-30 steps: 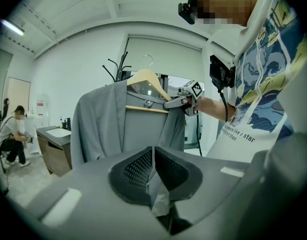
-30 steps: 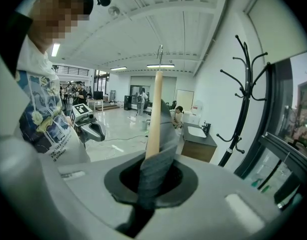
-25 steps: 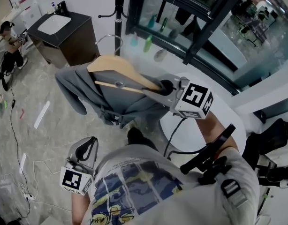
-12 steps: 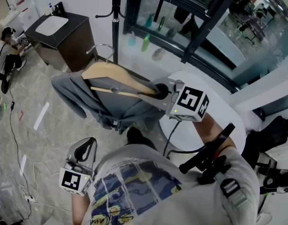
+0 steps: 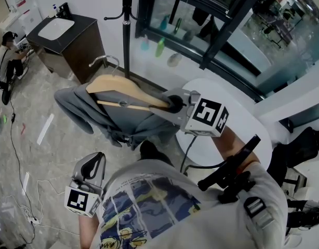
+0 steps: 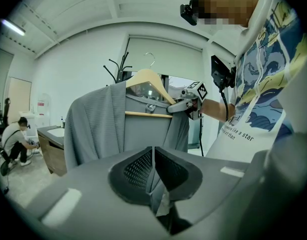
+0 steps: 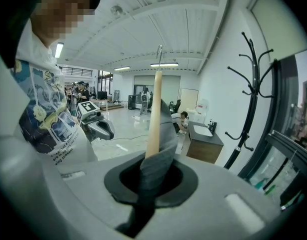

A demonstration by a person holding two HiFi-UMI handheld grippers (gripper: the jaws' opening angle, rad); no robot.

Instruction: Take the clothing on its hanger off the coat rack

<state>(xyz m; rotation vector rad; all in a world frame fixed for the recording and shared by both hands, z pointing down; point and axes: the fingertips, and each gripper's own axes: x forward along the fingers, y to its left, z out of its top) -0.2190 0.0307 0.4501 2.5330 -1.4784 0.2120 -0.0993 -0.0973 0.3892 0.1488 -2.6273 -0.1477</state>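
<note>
A grey garment [image 5: 84, 105] hangs on a wooden hanger [image 5: 125, 86] that is in the air, its metal hook [image 5: 105, 61] free of the black coat rack [image 5: 127, 19]. My right gripper [image 5: 173, 104] is shut on the hanger's right end, with a fold of the garment in the grip. In the right gripper view the wooden arm [image 7: 153, 116] and grey cloth rise out of the jaws [image 7: 152, 176]. My left gripper [image 5: 96, 162] hangs low beside the person's chest, apart from the garment, its jaws together. The left gripper view shows the garment [image 6: 108, 126] and hanger [image 6: 148, 79] ahead.
A dark cabinet with a white sink [image 5: 66, 35] stands at the left, and a person [image 5: 6, 56] crouches beside it. Behind the rack are a glass wall and a ledge with bottles [image 5: 162, 45]. A white round table [image 5: 248, 123] lies under my right arm. Cables [image 5: 24, 191] trail on the floor.
The hanger with the garment and my right gripper have drifted slightly toward the lower left of the head view. The left gripper has stayed put.
</note>
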